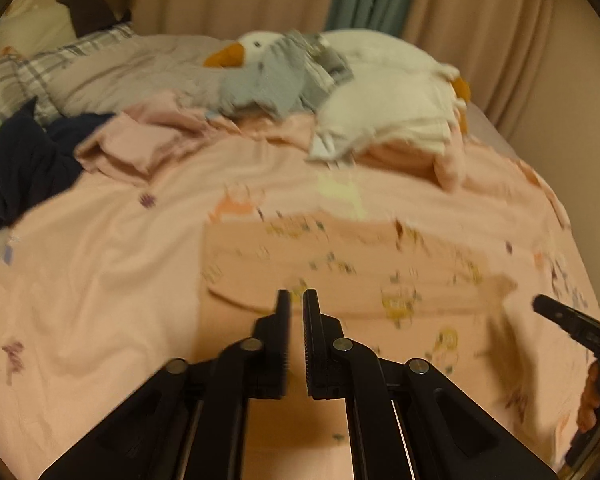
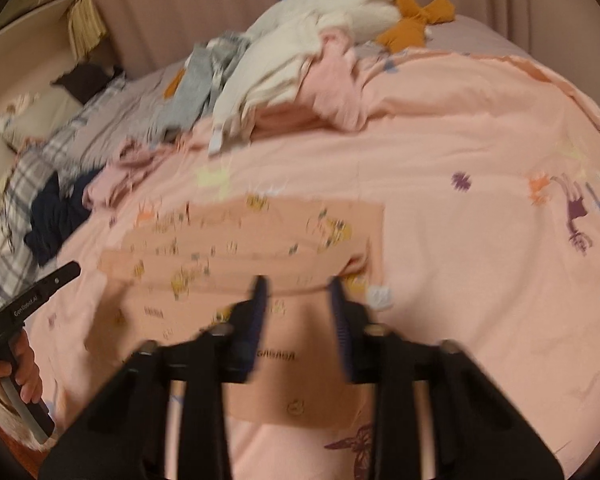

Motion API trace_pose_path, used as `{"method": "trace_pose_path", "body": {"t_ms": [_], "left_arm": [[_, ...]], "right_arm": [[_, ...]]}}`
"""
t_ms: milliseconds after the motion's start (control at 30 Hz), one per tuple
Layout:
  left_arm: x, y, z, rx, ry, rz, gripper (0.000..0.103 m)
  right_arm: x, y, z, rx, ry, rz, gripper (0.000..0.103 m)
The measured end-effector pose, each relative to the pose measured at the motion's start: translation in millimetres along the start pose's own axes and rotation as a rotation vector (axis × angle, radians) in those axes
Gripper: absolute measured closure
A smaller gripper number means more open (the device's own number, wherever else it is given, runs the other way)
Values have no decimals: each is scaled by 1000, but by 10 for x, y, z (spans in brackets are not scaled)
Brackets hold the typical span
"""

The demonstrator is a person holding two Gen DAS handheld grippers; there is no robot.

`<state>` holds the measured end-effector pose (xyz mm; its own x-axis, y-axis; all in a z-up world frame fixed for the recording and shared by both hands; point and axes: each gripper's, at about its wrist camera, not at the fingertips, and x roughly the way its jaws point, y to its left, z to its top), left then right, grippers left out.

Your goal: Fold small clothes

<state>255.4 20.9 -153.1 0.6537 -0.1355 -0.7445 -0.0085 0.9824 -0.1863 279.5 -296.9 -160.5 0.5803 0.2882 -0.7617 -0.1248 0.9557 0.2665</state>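
Observation:
A small peach garment (image 1: pixel 340 256) with yellow prints lies flat on the pink bedsheet (image 1: pixel 100 260). My left gripper (image 1: pixel 296 296) hovers above its near edge, shut, with nothing between the fingers. In the right wrist view the same garment (image 2: pixel 240 248) spreads out under my right gripper (image 2: pixel 298 284), whose fingers stand apart and grip nothing. A white label (image 2: pixel 381 297) shows at the garment's right side. Each gripper also appears in the other's view: the right gripper (image 1: pixel 568 320) at the right edge, the left gripper (image 2: pixel 40 284) at the left, held by a hand (image 2: pixel 20 376).
At the far side of the bed lie a white goose plush (image 1: pixel 380 80), a grey garment (image 1: pixel 268 80), folded pink clothes (image 1: pixel 140 144) and white clothes. A dark navy garment (image 1: pixel 24 160) and a plaid pillow (image 1: pixel 8 80) sit at the left. Curtains hang behind.

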Motion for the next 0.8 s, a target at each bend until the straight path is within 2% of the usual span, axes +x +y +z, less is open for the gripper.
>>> {"method": "trace_pose_path", "body": {"t_ms": [33,133,200,300,367,500,667,733,800], "left_arm": [[81,-21,-62,6,31,-14,100],[503,-93,-238,36,161,-22,100],[675,-110,-283,48,200,-16,100],[752,-84,-226,9,165,-41,100],[843,-54,-68,-26,165,-60,100],[1058,-109,173,-22,164,-30,100],[1247,154,484,-196,118,-3,100],[1307,241,594,-253,116,35,100],[1295,313,652,-288,131,39,100]], "right_arm": [[54,12,-46,-4,17,-6,96],[425,45,-216,-15,107,-23,97],[607,41,-266,8,140,3,97],[739,41,-192,13,122,7,98],[792,50,-74,23,113,32,98],[1085,67,254,43,119,21,101],[1374,-117,566,188,97,67,102],[1423,-168,662,235,95,63,101],[1363,-199,725,275,77,66,91]]}}
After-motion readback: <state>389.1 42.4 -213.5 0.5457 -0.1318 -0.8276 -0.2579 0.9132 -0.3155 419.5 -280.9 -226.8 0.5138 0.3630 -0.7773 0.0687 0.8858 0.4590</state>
